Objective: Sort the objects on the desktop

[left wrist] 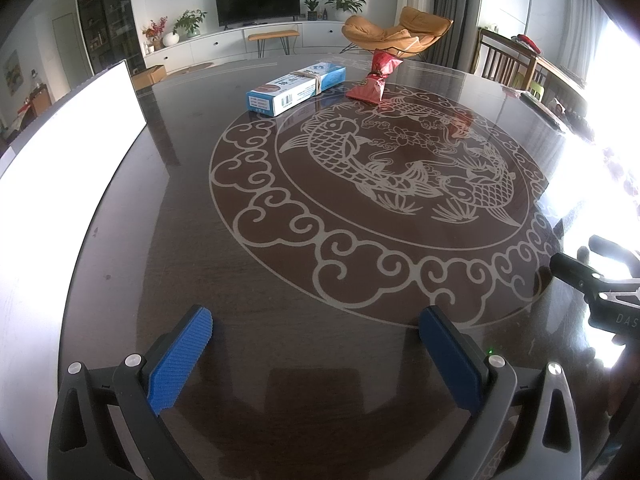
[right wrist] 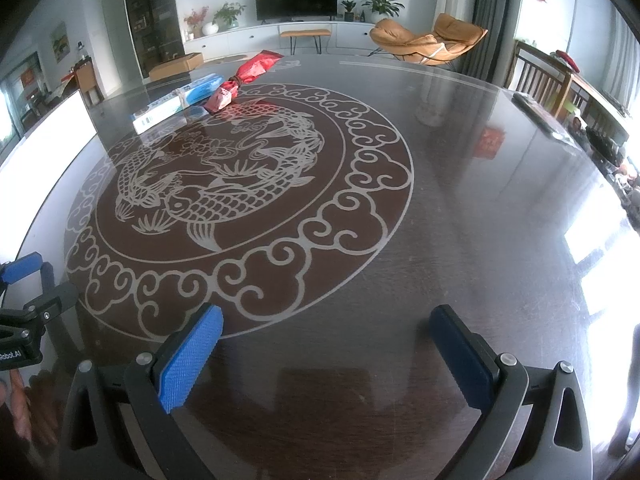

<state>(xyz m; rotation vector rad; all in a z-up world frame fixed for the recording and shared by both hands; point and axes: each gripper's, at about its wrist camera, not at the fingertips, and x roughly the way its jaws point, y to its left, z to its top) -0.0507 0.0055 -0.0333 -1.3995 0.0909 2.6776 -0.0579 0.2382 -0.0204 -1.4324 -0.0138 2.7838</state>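
Observation:
A long blue and white box (left wrist: 295, 88) with a band around it lies at the far side of the dark round table (left wrist: 192, 208). Just right of it lies a red wrapped packet (left wrist: 376, 76), tied at its middle. The right wrist view shows the same box (right wrist: 178, 101) and red packet (right wrist: 242, 80) at the far left. My left gripper (left wrist: 316, 332) is open over the near table edge, nothing between its blue pads. My right gripper (right wrist: 326, 336) is open too, empty, far from both objects.
A white board (left wrist: 60, 168) stands along the table's left edge. The table (right wrist: 480, 208) bears a pale fish and cloud pattern. A dark flat remote-like thing (right wrist: 544, 114) lies at the far right rim. Wooden chairs (left wrist: 508, 60) stand behind the table, with bright glare at right.

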